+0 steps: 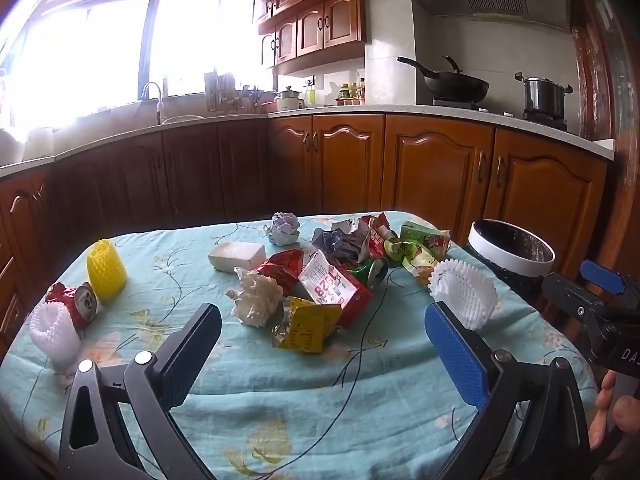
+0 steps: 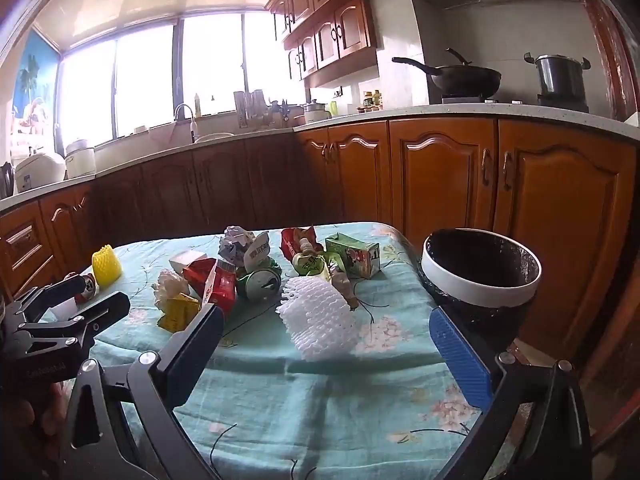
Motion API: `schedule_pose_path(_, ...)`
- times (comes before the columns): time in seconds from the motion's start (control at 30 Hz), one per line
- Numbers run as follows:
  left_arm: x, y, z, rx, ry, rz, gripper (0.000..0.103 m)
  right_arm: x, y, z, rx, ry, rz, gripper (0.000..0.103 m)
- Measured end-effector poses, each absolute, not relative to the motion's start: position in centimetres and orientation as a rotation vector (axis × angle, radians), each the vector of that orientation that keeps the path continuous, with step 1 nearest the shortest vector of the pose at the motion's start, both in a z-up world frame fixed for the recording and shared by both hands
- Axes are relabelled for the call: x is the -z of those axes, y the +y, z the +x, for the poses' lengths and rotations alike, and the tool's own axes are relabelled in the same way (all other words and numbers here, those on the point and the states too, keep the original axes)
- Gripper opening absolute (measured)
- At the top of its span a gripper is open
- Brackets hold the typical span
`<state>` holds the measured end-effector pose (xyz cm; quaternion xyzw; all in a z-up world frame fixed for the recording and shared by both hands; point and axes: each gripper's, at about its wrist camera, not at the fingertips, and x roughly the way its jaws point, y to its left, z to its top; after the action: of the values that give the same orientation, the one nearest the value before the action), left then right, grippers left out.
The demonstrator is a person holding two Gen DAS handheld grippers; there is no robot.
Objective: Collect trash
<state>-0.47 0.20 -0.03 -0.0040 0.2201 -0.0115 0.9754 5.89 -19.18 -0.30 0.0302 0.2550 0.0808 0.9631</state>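
Trash lies on a table with a teal flowered cloth (image 1: 280, 400): a white foam net (image 2: 320, 324), a yellow wrapper (image 1: 308, 324), a red carton (image 1: 336, 288), a crushed green can (image 2: 260, 280), a green juice box (image 2: 354, 256), crumpled paper (image 1: 284, 228) and white tissue (image 1: 256, 298). At the left lie a yellow foam net (image 1: 106, 270), a red can (image 1: 78, 302) and another white net (image 1: 52, 332). My left gripper (image 1: 323, 314) hovers open before the yellow wrapper. My right gripper (image 2: 325, 318) is open, with the white foam net just ahead of it. Neither holds anything.
A black bin with a white rim (image 2: 480, 280) stands off the table's right edge. A white block (image 1: 236, 256) rests mid-table. Wooden kitchen cabinets (image 1: 436, 168) and a counter with a wok (image 1: 452, 84) and pot run behind. A hand (image 1: 612, 412) shows at the right.
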Motion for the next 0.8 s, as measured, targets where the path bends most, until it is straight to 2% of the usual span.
schedule_pose_path(0.8, 0.50, 0.44, -0.26, 0.039, 0.448, -0.010, 0.102, 0.40, -19.27, 6.00, -0.166, 0.528, 0.065, 0.103)
